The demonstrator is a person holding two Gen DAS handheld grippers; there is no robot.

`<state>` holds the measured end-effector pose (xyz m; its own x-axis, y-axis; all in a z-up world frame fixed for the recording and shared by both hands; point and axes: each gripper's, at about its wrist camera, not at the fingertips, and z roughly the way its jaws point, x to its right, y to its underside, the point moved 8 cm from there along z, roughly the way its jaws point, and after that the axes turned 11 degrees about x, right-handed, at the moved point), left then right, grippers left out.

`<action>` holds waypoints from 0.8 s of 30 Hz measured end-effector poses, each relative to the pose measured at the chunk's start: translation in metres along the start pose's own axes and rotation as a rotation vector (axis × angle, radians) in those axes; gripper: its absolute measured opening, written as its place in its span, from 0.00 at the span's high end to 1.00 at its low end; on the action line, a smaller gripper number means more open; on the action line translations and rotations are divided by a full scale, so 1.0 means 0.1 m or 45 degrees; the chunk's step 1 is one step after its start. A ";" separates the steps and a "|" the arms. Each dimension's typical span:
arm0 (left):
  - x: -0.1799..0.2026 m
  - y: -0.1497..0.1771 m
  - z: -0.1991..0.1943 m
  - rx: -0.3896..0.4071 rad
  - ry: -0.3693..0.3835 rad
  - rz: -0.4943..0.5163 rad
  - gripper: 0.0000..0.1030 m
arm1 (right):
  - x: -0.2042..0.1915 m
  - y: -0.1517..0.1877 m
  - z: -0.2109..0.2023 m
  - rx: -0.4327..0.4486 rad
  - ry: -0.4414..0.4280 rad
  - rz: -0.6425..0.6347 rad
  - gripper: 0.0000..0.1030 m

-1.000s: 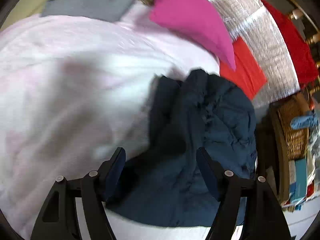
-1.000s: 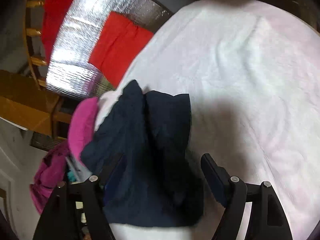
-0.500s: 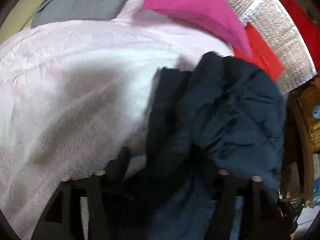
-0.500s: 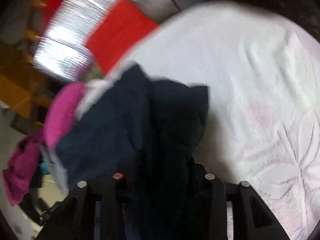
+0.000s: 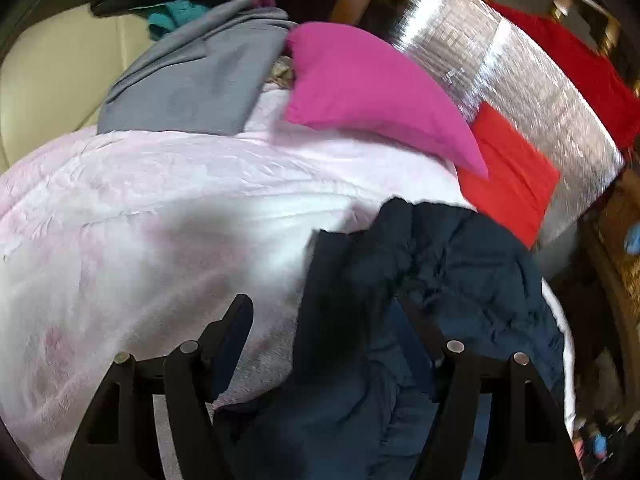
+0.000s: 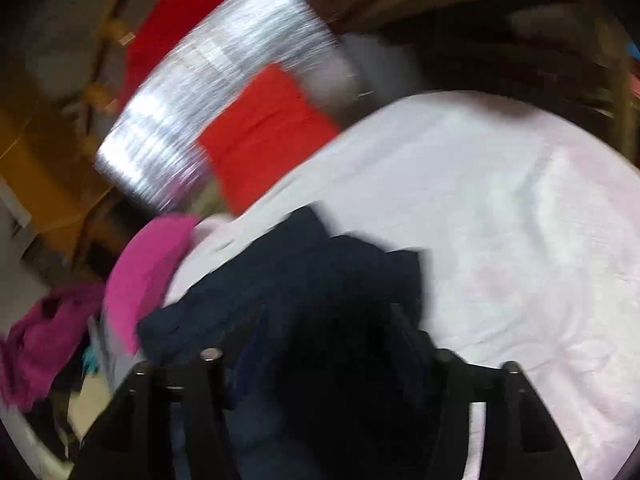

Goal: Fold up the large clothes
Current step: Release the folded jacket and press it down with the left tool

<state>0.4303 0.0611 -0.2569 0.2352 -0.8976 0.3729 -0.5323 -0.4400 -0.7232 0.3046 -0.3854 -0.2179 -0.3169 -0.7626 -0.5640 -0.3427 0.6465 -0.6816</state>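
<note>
A crumpled navy garment [image 5: 460, 264] lies on a pale pink blanket [image 5: 160, 200]. My left gripper [image 5: 326, 320] stands open over its near edge. The garment bunches around the right finger, while the left finger [image 5: 236, 320] is bare, with a gap to the cloth. In the blurred right wrist view the same navy garment [image 6: 280, 280] fills the space between the fingers of my right gripper [image 6: 324, 332]. Those jaws are closing on it, and dark cloth partly hides both fingertips.
A magenta cushion [image 5: 372, 96] and a grey cloth [image 5: 200, 80] lie at the blanket's far side. A folded red cloth [image 5: 508, 176] rests on a silver foil mat [image 5: 520, 80]. A wicker basket [image 5: 624, 248] stands at the right. The pink blanket [image 6: 500, 220] is bare beside the garment.
My right jaws have narrowed around the navy garment and the hand has swung with it. The left view has tipped up, and the garment now bunches over its right finger.
</note>
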 end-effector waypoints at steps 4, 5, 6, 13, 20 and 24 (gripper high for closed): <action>0.03 0.07 0.02 -0.036 -0.039 0.085 0.30 | -0.65 0.36 0.24 -0.175 -0.174 -0.149 0.59; -0.01 0.09 0.02 -0.029 -0.051 0.103 0.30 | -0.87 0.44 0.35 -0.218 -0.206 -0.198 0.59; -0.02 0.11 0.02 -0.027 -0.062 0.120 0.30 | -1.11 0.52 0.50 -0.269 -0.236 -0.237 0.59; -0.14 -0.01 0.18 -0.068 -0.091 0.065 0.30 | -2.22 1.03 1.36 -0.560 -0.296 -0.392 0.59; -0.19 0.00 0.24 -0.121 -0.070 0.036 0.30 | -2.13 1.37 2.39 -0.722 -0.096 -0.257 0.60; -0.22 0.06 0.30 -0.174 -0.066 -0.011 0.30 | -2.16 1.32 2.25 -0.690 -0.122 -0.304 0.60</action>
<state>0.4463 0.0776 -0.2864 0.2801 -0.8957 0.3455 -0.6353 -0.4427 -0.6328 0.5271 -0.1408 -0.2907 -0.1034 -0.8706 -0.4810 -0.8047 0.3574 -0.4740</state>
